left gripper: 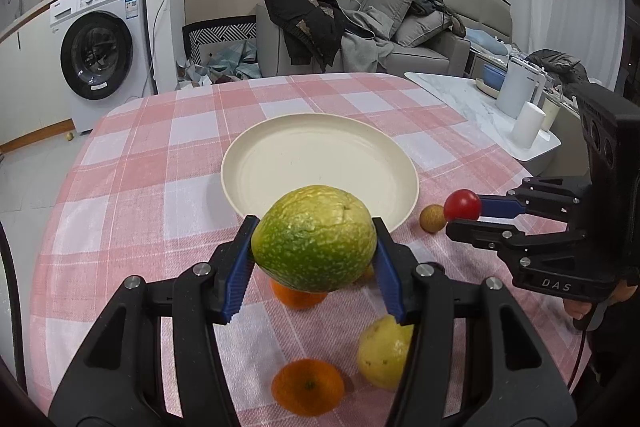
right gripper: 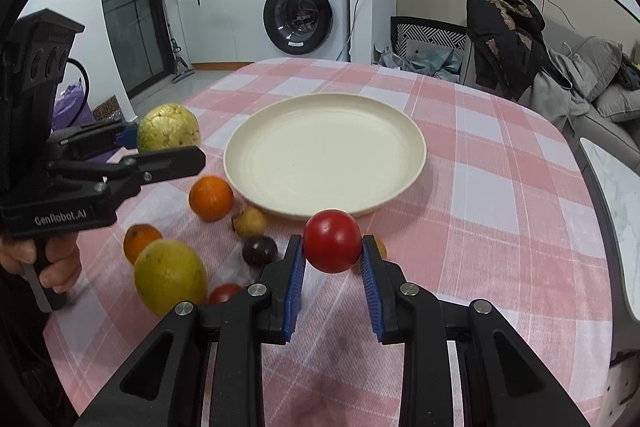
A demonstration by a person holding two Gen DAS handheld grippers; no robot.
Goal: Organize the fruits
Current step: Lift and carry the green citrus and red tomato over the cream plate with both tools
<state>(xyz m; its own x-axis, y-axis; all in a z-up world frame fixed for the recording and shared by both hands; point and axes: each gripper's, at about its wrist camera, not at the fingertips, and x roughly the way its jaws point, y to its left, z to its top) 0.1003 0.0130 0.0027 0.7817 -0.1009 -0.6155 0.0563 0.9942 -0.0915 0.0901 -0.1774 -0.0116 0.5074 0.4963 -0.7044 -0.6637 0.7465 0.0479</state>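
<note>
Cream plate (right gripper: 325, 151) bare, left hand-held gripper (left gripper: 314, 243) clamping green fruit (left gripper: 314, 239), right hand-held gripper (right gripper: 332, 251) clamping tomato (right gripper: 332, 241)

Left gripper (left gripper: 314, 255) jaws clamp a green mango (left gripper: 314, 239) near the plate (left gripper: 320, 163).

left gripper (left gripper: 314, 247) held above the table's near edge, blue pads clamped either side of a big green fruit (left gripper: 314, 239), lifted off the cloth. right gripper (right gripper: 332, 253) level, pads pinching a red tomato (right gripper: 332, 241) at the tips, just short of the plate's near rim. left hand (right gripper: 48, 259) wraps the handle, finger on trigger.
</note>
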